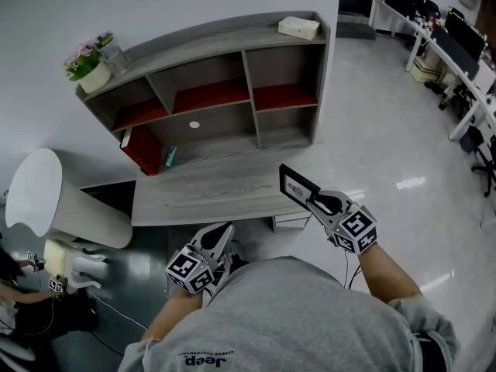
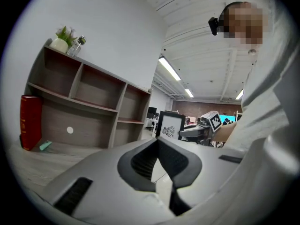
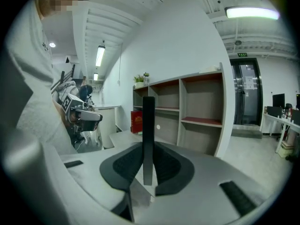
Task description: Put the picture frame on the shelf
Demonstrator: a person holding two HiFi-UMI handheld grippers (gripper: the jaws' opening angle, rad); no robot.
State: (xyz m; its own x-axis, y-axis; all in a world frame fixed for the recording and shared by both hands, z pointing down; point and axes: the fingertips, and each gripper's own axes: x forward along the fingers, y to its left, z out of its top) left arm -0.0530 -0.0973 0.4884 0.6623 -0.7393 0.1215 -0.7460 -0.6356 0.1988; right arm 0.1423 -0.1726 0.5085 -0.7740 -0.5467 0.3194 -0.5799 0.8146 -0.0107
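Head view, R gripper (image 1: 316, 201) pinching pic frame (image 1: 296, 184), L gripper (image 1: 219, 237) jaws together (empty), sweatshirt (image 1: 294, 316) reads "Jeep".

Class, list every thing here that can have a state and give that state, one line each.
picture frame, gripped on edge in the right tongs, not yet on the shelf
right tongs, shut on the picture frame
left tongs, shut, holding nothing
red book, standing on end in the shelf
potted plant, upright on top of the shelf
tissue box, lying flat on the shelf top
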